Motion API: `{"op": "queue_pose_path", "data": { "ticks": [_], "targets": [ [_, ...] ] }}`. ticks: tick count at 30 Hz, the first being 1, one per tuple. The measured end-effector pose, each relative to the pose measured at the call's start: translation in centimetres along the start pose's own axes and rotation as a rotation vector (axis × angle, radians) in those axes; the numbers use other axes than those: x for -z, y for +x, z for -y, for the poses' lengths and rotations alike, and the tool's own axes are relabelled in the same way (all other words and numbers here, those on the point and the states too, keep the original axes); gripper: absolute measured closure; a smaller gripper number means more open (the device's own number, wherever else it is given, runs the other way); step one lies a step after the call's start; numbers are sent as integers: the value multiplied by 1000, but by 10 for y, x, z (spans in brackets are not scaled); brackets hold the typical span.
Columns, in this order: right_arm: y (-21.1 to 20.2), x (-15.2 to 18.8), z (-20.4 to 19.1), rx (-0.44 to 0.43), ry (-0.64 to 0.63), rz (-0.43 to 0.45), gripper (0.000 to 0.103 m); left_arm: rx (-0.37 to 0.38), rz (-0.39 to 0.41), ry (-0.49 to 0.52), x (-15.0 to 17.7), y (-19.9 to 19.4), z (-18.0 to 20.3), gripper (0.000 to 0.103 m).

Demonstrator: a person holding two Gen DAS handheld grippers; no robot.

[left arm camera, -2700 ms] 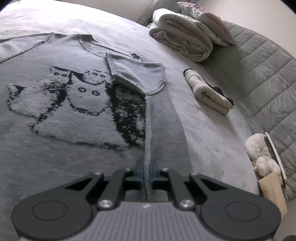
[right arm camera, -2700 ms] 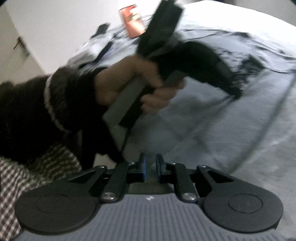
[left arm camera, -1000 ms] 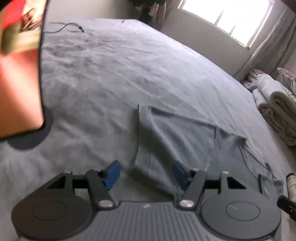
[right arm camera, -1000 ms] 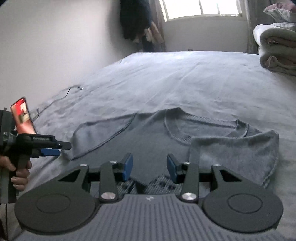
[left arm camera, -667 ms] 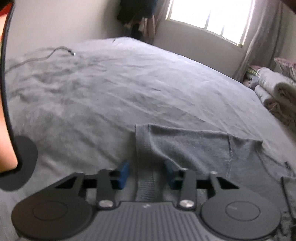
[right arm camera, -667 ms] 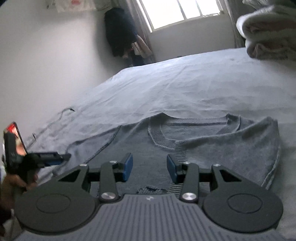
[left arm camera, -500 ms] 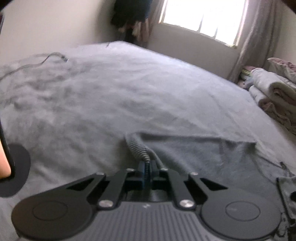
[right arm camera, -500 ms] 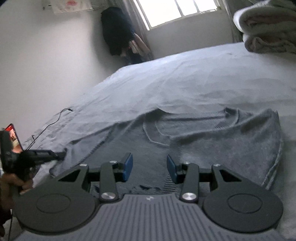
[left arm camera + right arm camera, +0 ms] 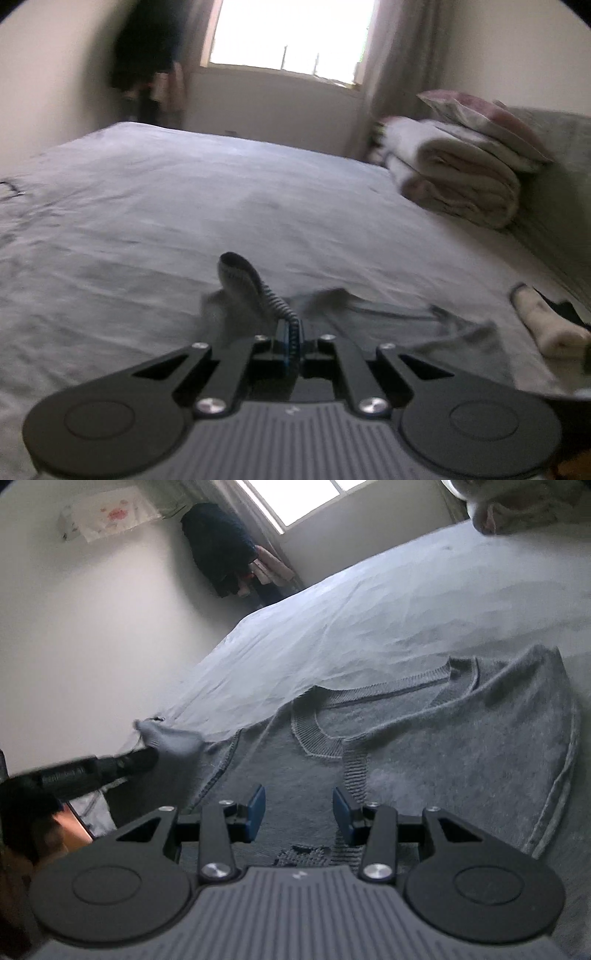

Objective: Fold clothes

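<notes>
1. Sweater [image 9: 436, 760], a grey knit with a ribbed collar, lay front up and spread out on the bed [image 9: 388, 602], its right sleeve [image 9: 517, 716] already folded in across the chest.
2. The left tongs [image 9: 290, 332] were clamped tight on the ribbed cuff of the left sleeve [image 9: 173, 738], and the cuff stood raised off the bed; from the right wrist view that sleeve hung stretched out to the sweater's side.
3. The right tongs [image 9: 298, 810] stood part open and empty, just above the sweater's chest, gripping nothing.
4. To do this step well, I judged that the left tongs should carry the cuff across the body in a low arc, laying the sleeve flat to mirror the one already folded, and let go only once it rested without a twist.
5. The right tongs could press near the shoulder seam to keep the body from dragging along.
6. Counted: one sweater, two tongs, one stack of folded blankets [image 9: 454, 184] with one pillow [image 9: 480, 114] on top, and one pale rolled bundle [image 9: 546, 325] near the bed's right edge.
</notes>
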State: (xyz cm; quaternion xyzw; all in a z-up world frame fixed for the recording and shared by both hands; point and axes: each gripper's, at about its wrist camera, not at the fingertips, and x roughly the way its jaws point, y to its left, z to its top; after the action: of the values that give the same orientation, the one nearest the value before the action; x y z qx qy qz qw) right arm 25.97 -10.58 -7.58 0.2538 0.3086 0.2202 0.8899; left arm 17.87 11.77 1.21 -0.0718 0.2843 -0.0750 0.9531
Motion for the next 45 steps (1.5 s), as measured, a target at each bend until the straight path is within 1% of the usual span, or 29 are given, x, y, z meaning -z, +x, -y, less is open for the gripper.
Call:
{"op": "queue_pose_path", "data": {
  "ticks": [3,6,8,9,10,11,12,14,15,18,20,23,24,25,26,27,29,30,31,32,35,39,42,45],
  "targets": [
    [-2,-1,9,-32,72,-3,58,64,-49,30,10,11,17,97],
    [-3,-2,16,-58,128,-7,58,116,-88,61,23,9,24,95],
    [-3,-1,19,-64,149,-9,58,148,-112,81,31,7,27,89],
    [-4,-1,20,-64,157,-10,58,164,-124,92,35,7,29,83],
    [-5,-1,20,-66,162,-11,58,170,-126,100,37,4,29,79],
    [-5,-1,20,-70,165,-13,58,171,-123,106,38,0,27,71],
    [-6,-1,19,-75,168,-14,58,172,-120,112,40,-3,25,67],
    [-7,0,18,-84,173,-17,58,180,-123,149,46,-8,23,63],
    [-8,0,16,-94,175,-20,58,185,-126,172,51,-9,23,62],
    [-9,-1,11,-128,186,-27,58,198,-146,245,64,-11,21,62],
    [-6,0,4,-111,174,-42,58,207,-155,320,71,-10,25,62],
    [6,3,-13,-30,108,-82,58,199,-152,429,80,-10,30,62],
    [12,4,-18,17,77,-94,59,194,-147,447,82,-10,31,63],
    [18,5,-23,62,44,-97,64,190,-143,453,82,-9,31,63],
    [22,6,-27,95,13,-91,69,188,-142,447,83,-9,30,65],
    [26,7,-31,122,-13,-82,70,186,-139,427,83,-9,27,73],
    [32,7,-36,143,-25,-58,72,184,-134,388,83,-10,21,81],
    [34,7,-37,153,-29,-49,85,182,-131,375,83,-10,21,88],
    [37,7,-38,166,-35,-43,93,175,-128,367,83,-10,21,91],
    [38,7,-38,180,-42,-38,99,165,-126,360,82,-9,22,95],
    [35,4,-37,198,-37,-11,100,155,-118,332,75,-9,26,96],
    [26,-8,-41,206,-44,30,100,174,-103,299,67,-9,35,96],
    [24,-16,-43,228,-69,43,100,188,-92,288,62,-8,44,96],
    [19,-22,-38,245,-74,57,100,209,-89,255,58,-5,51,96]
  ]
}}
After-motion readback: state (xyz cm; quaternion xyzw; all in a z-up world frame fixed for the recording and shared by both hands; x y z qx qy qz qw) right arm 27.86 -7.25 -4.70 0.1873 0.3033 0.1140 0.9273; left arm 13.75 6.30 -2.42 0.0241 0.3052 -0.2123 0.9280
